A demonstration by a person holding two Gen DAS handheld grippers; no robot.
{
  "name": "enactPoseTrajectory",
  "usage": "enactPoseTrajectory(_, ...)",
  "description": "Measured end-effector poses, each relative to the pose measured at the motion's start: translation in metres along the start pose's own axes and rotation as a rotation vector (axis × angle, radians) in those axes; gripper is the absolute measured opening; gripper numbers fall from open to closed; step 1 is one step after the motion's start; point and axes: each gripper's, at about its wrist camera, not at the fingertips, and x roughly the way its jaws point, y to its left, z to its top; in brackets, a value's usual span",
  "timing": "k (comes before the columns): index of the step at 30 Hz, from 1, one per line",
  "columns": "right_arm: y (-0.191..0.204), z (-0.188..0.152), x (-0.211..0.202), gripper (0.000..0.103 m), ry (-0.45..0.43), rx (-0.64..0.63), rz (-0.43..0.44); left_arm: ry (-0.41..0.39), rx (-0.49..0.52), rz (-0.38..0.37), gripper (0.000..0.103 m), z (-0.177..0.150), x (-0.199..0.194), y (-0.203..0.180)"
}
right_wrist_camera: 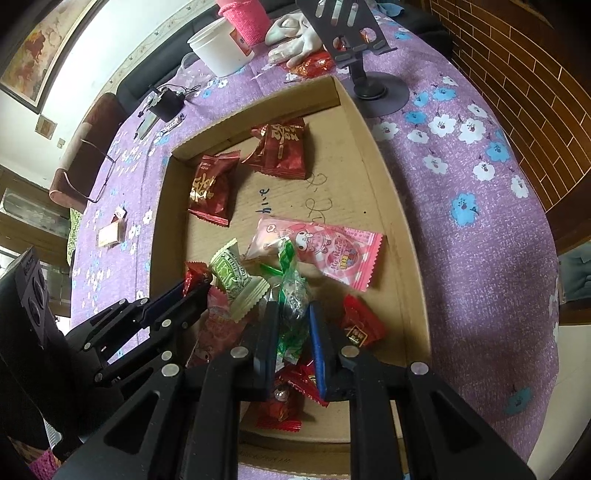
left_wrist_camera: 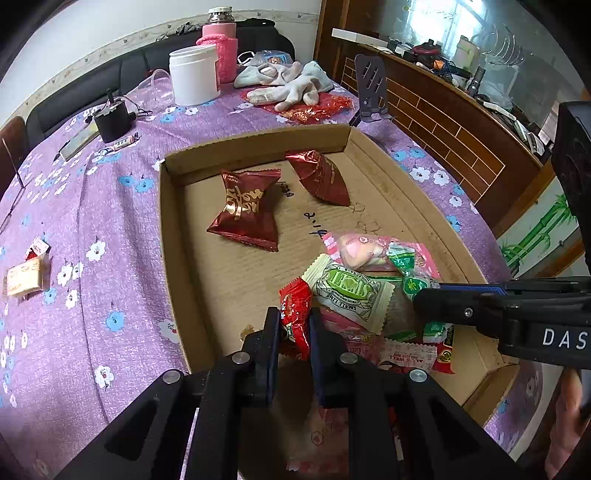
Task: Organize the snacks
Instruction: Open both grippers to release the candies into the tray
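**Lin:** Over the near end of the cardboard tray (left_wrist_camera: 255, 147), the left gripper (left_wrist_camera: 294, 325) has its jaws drawn in tight on a bright red snack packet (left_wrist_camera: 295, 314); the pads press it from both sides. What does the other camera give you?

**Sam:** From the right wrist, the right gripper (right_wrist_camera: 291, 328) is clamped narrow on a clear green-striped wrapper (right_wrist_camera: 293, 291), which stands up between the pads. Your view only shows that wrapper's twisted end at the tips of the right gripper (left_wrist_camera: 417, 291), coming in from the side.

**Lin:** True, and I cannot see its pads from here. I do see two dark red packets (left_wrist_camera: 245, 210) lying apart at the far end of the tray, one flat and one tipped on its edge.

**Sam:** I have those too, and mine shows the print on the further one. Between them and the grippers lies a pink cartoon packet (right_wrist_camera: 321, 251) with a cream-and-green sachet (right_wrist_camera: 236, 280) beside it. Under my fingers I also see small red sweets (right_wrist_camera: 295, 384) on the tray floor, which your frame hides.

**Lin:** Mine shows the far table better: a white tub (left_wrist_camera: 194, 74), a pink flask (left_wrist_camera: 219, 44), pale gloves (left_wrist_camera: 291, 81), all on the purple flowered cloth (left_wrist_camera: 110, 206).

**Sam:** And I get the whole black phone stand (right_wrist_camera: 347, 33) down to its round base, just beyond the tray's corner.
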Motion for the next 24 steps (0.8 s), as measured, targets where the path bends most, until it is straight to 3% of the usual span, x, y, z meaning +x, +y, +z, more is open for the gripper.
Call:
enactPoseTrajectory(5,-0.001,-0.002,-0.004,0.016,-0.009,0.005,-0.004,-0.003,0.004,0.006,0.014,-0.001,-0.002,-0.002)
enactPoseTrajectory(7,0.0,-0.003,-0.007,0.016,-0.018,0.005,-0.009,-0.006,0.009,0.011,0.02,-0.001,-0.003,-0.003)
enactPoseTrajectory(9,0.0,-0.004,-0.01,0.016,-0.025,0.003,-0.012,-0.012,0.01,0.016,0.035,-0.001,-0.005,-0.004)
enactPoseTrajectory(10,0.0,-0.004,-0.012,0.018,-0.029,0.003,-0.014,-0.018,0.01,0.015,0.036,-0.002,-0.006,-0.004)
enactPoseTrajectory(24,-0.001,-0.011,-0.029,0.021,-0.078,0.02,-0.027,-0.044,0.056,0.035,0.047,-0.008,-0.019,-0.016)
